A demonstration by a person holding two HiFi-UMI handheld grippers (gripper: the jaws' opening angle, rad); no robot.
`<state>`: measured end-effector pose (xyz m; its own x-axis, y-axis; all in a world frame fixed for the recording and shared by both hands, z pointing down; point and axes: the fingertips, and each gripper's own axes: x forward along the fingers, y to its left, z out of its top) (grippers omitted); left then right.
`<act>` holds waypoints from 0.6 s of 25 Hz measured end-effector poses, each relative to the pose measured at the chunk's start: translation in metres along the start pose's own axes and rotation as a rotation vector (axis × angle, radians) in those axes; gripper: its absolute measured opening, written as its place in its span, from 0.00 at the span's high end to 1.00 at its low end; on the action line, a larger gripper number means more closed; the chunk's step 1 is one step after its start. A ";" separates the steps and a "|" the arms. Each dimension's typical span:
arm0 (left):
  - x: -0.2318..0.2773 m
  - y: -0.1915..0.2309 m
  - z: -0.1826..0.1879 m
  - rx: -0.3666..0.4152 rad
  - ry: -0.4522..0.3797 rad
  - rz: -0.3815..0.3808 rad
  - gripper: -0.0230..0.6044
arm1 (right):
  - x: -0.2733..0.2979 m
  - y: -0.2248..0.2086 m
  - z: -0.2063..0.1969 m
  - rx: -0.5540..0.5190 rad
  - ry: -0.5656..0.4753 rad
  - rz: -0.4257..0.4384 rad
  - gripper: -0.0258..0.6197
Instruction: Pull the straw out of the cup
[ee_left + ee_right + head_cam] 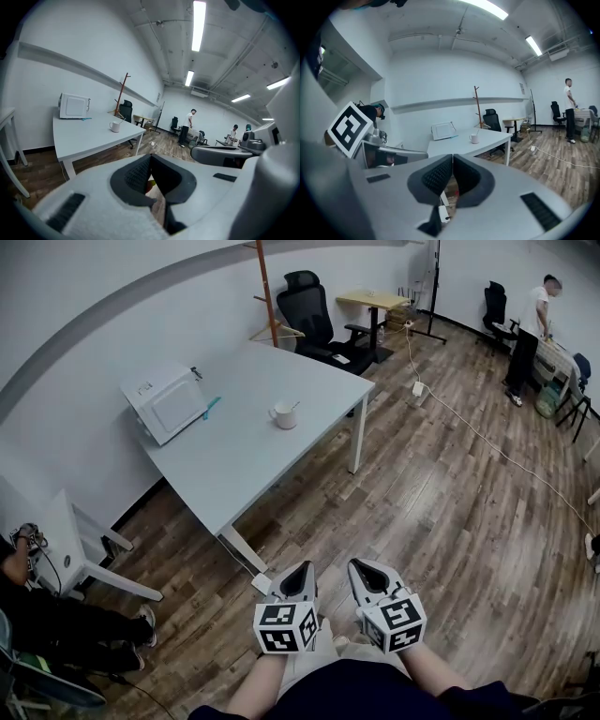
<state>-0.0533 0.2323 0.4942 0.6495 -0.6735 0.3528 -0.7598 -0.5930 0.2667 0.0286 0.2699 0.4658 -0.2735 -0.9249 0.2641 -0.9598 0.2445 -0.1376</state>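
A white cup (283,414) with a thin straw (293,406) leaning out of it stands on the light grey table (234,456), toward its far right part. The same cup (115,126) shows small in the left gripper view, and as a cup (474,138) in the right gripper view. Both grippers are held low near my body, well short of the table. My left gripper (297,570) is shut with nothing in it. My right gripper (363,568) is shut and holds nothing too.
A white microwave (165,402) sits at the table's far left, a teal pen (212,408) beside it. A black office chair (314,320) and a wooden coat stand (268,296) are behind the table. A white cable (478,432) runs across the wood floor. A person (527,334) stands far right; another sits at the left (37,615).
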 end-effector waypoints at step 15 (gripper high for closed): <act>0.020 -0.005 0.005 0.029 0.014 -0.013 0.94 | 0.010 -0.009 0.003 0.026 -0.001 0.030 0.91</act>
<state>-0.0362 0.2195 0.4952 0.6586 -0.6595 0.3623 -0.7500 -0.6144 0.2451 0.0346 0.2577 0.4669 -0.3020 -0.9177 0.2583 -0.9493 0.2646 -0.1697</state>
